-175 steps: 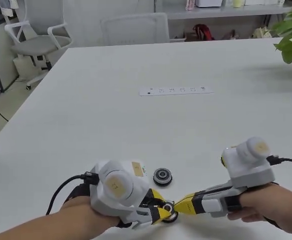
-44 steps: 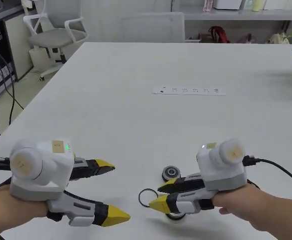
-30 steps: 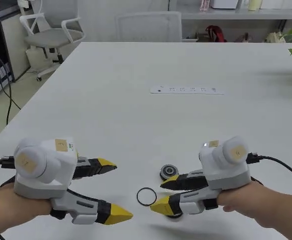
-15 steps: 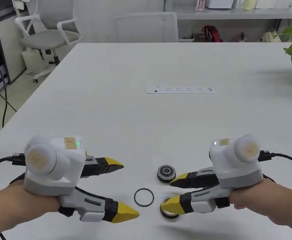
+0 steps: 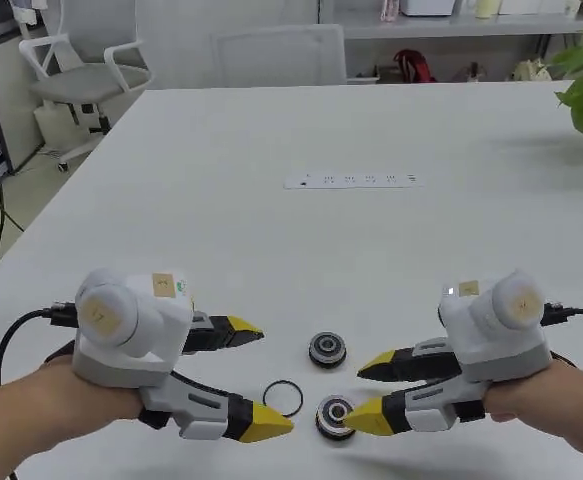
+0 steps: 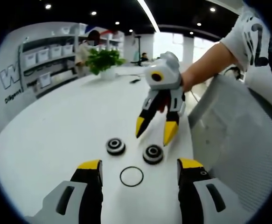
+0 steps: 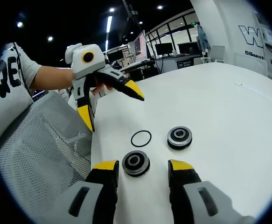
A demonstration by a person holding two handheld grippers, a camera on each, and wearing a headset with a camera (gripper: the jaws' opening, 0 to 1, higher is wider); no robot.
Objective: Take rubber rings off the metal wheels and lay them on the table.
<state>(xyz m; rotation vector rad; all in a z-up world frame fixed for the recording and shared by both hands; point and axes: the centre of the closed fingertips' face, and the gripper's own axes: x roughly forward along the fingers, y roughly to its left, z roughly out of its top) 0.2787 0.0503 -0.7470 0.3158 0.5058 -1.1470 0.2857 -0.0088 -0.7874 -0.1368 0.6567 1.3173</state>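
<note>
Head view: my left tool (image 5: 271,380) and right tool (image 5: 356,394) hang low over the near edge of the white bench (image 5: 271,250). Their yellow tips face each other, and both have jaws spread and hold nothing. A loose black rubber ring (image 5: 282,398) lies flat on the bench just in front of the left tool's tips. The near metal wheel (image 5: 334,416) lies flat just right of the ring, at the right tool's nearer tip. The far metal wheel (image 5: 327,349) lies just beyond, apart from both tools. Right gripper view: the near metal wheel sits just ahead of the gap between my spread jaws. A white power strip (image 5: 349,181) lies far out at mid-bench.
</note>
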